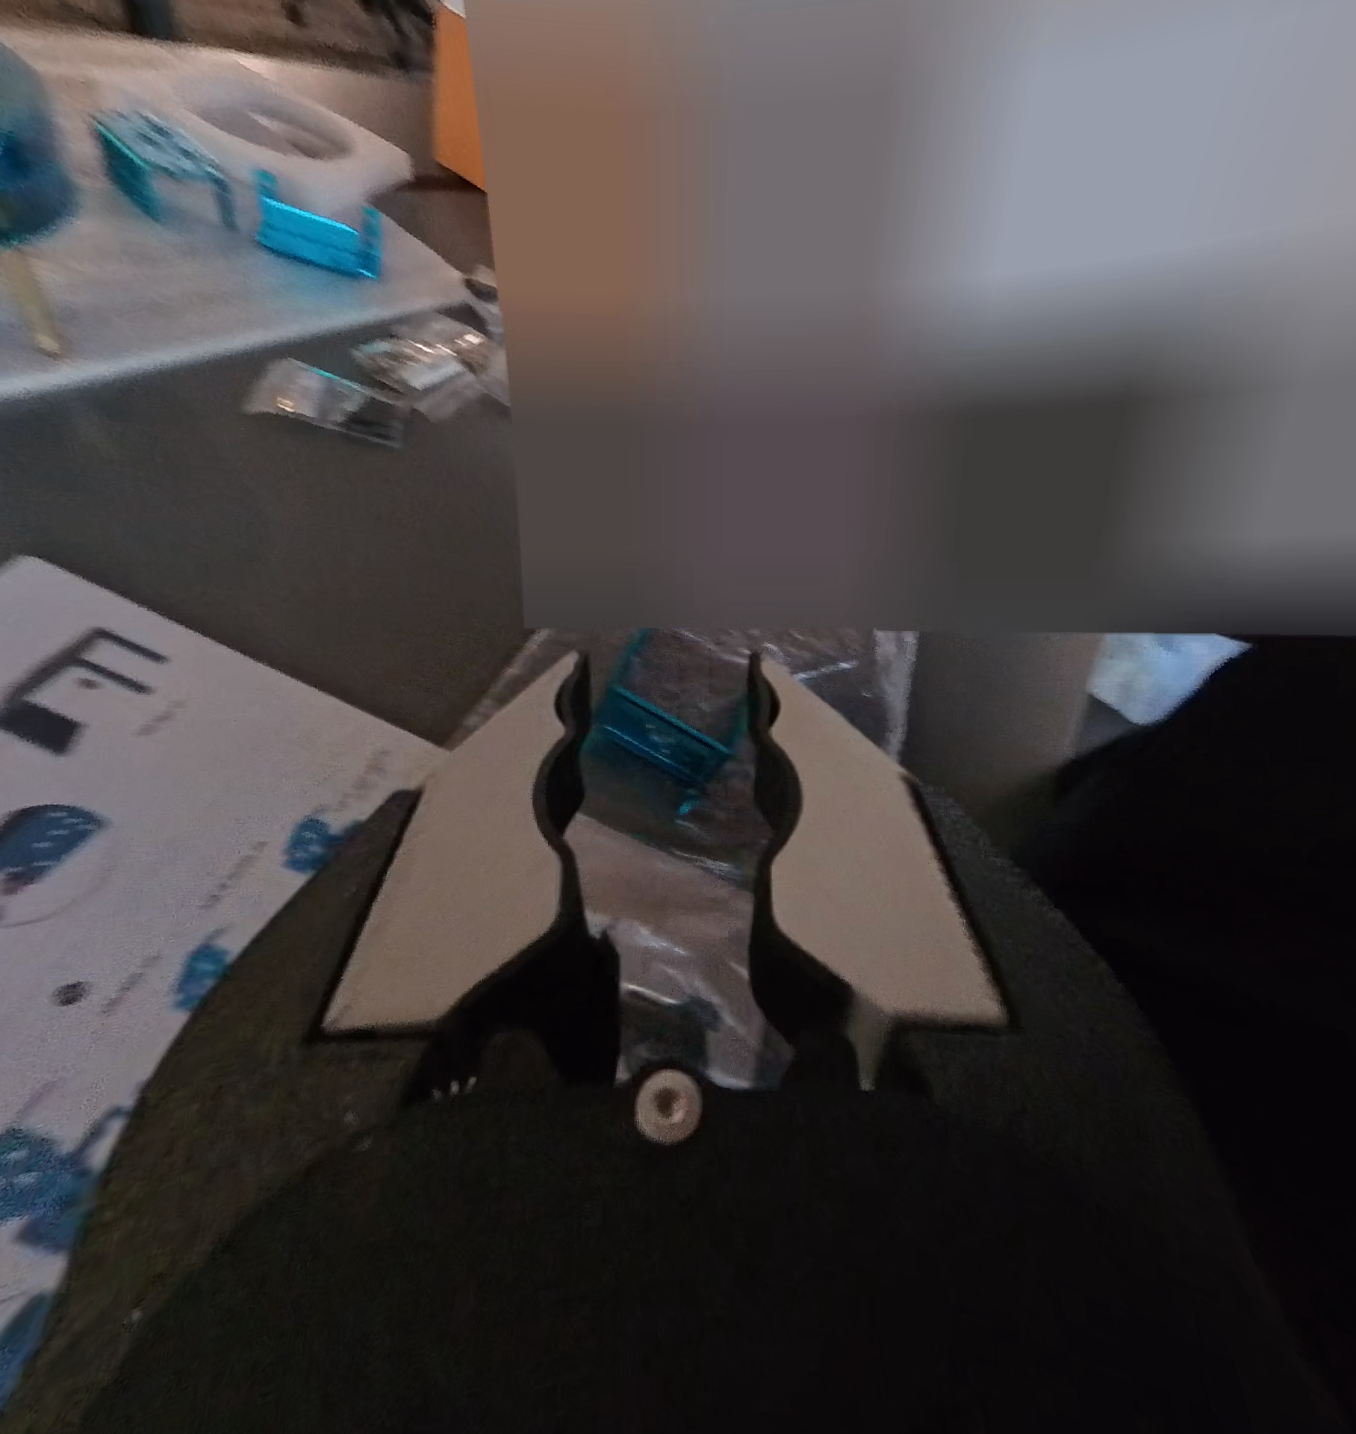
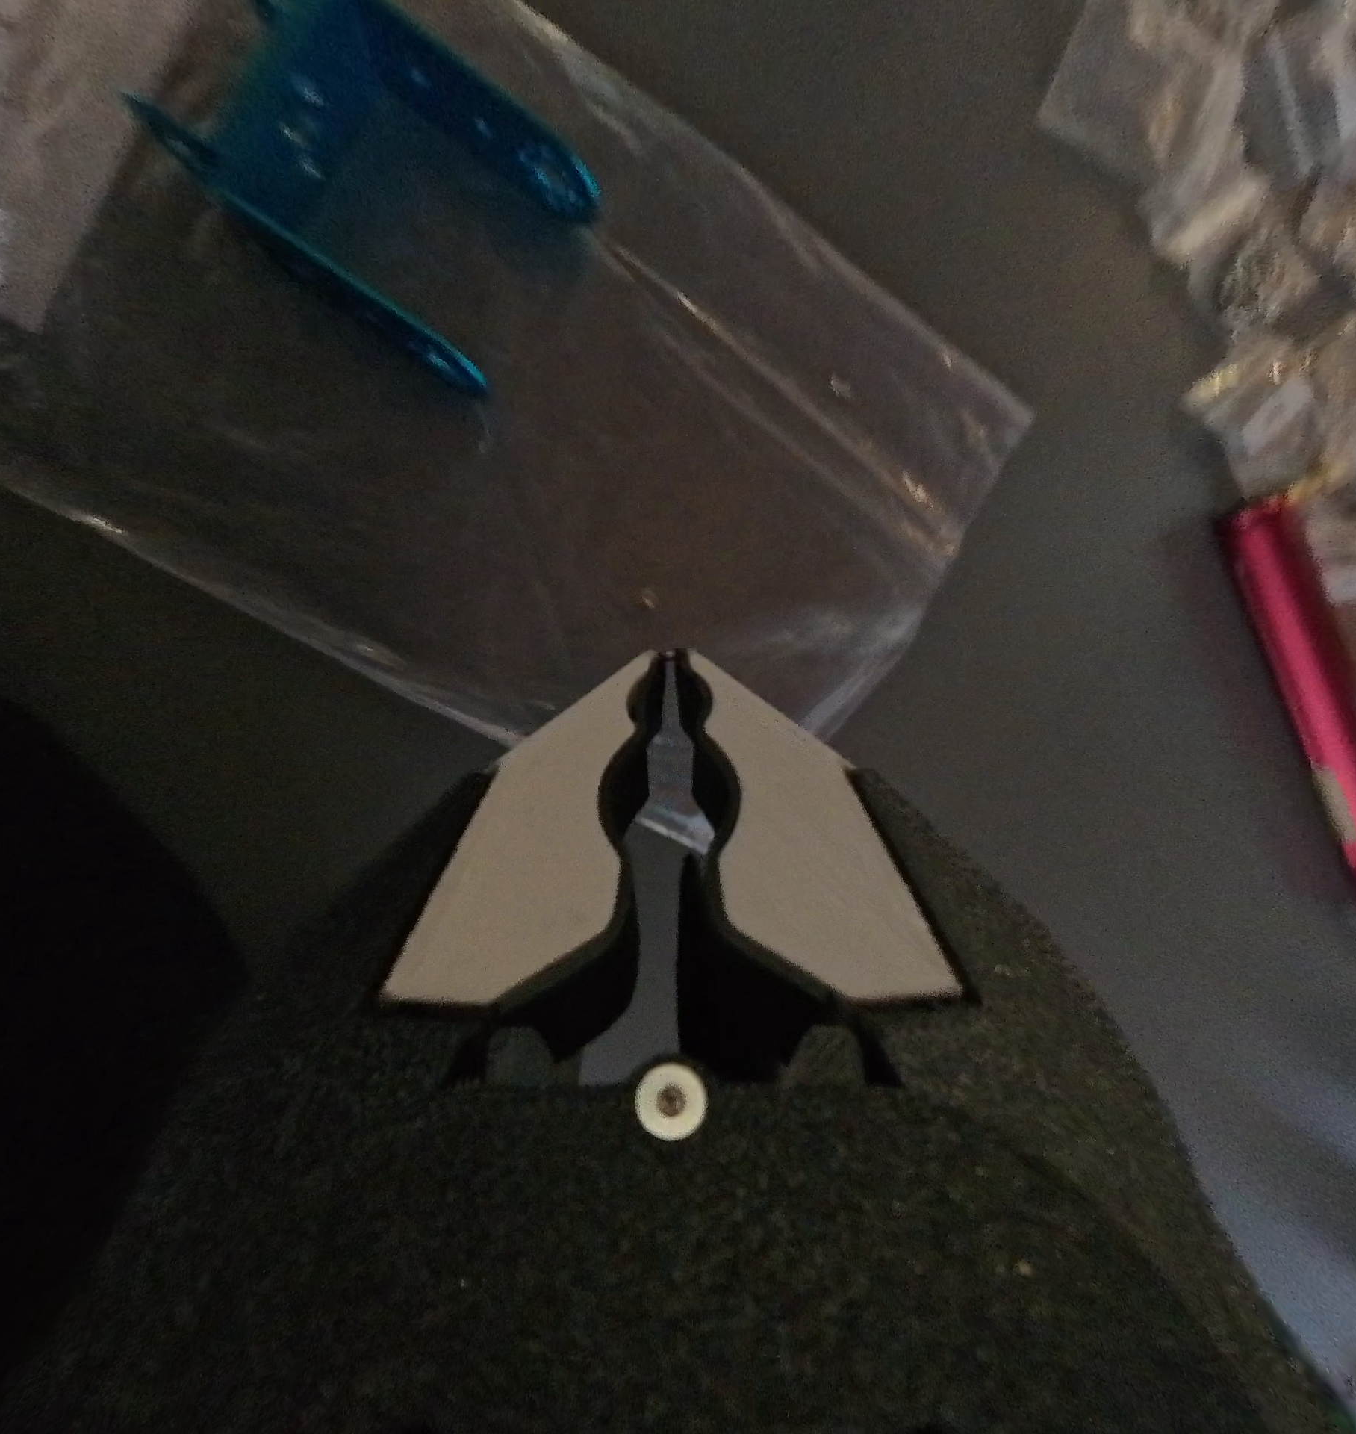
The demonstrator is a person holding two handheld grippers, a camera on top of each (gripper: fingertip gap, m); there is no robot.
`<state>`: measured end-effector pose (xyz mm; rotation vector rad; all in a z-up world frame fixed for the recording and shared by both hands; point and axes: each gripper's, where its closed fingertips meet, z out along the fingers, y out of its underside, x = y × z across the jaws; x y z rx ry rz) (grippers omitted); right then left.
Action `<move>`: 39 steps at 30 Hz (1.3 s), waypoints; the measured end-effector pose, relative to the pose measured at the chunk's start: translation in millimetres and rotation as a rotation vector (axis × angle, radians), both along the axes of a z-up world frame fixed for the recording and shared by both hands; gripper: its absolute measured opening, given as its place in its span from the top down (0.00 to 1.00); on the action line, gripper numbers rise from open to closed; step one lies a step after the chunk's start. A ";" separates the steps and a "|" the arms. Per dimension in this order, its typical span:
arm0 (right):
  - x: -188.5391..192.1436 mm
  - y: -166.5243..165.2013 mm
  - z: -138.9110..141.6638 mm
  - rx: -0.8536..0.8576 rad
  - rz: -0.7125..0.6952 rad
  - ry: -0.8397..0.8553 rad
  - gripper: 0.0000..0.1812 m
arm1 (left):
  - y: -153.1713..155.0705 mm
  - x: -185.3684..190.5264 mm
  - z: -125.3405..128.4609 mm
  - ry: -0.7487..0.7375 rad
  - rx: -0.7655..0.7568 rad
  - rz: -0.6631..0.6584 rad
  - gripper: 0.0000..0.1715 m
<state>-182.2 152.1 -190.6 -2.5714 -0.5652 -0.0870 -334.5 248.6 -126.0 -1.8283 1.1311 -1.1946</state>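
A: Fingers of the right gripper pinch the near edge of a clear plastic bag; a blue metal bracket sits inside, far left.

B: The left gripper is spread apart around that bag, bracket between its tips.

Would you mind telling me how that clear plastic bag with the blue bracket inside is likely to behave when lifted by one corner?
The clear bag looks thin and creased, so probably floppy. The blue bracket would likely slide, shifting the weight.
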 end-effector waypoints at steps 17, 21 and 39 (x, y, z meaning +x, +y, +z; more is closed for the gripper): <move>-90.8 67.4 14.5 0.234 0.701 0.155 0.99 | -52.0 25.4 -60.4 0.302 -0.068 -0.153 0.51; -95.4 71.3 0.2 0.134 0.797 0.200 1.00 | -55.9 29.5 -63.1 0.313 -0.062 -0.159 0.51; -92.5 75.6 -5.8 -0.099 1.032 0.382 1.00 | -64.2 37.1 -62.9 0.288 -0.072 -0.176 0.51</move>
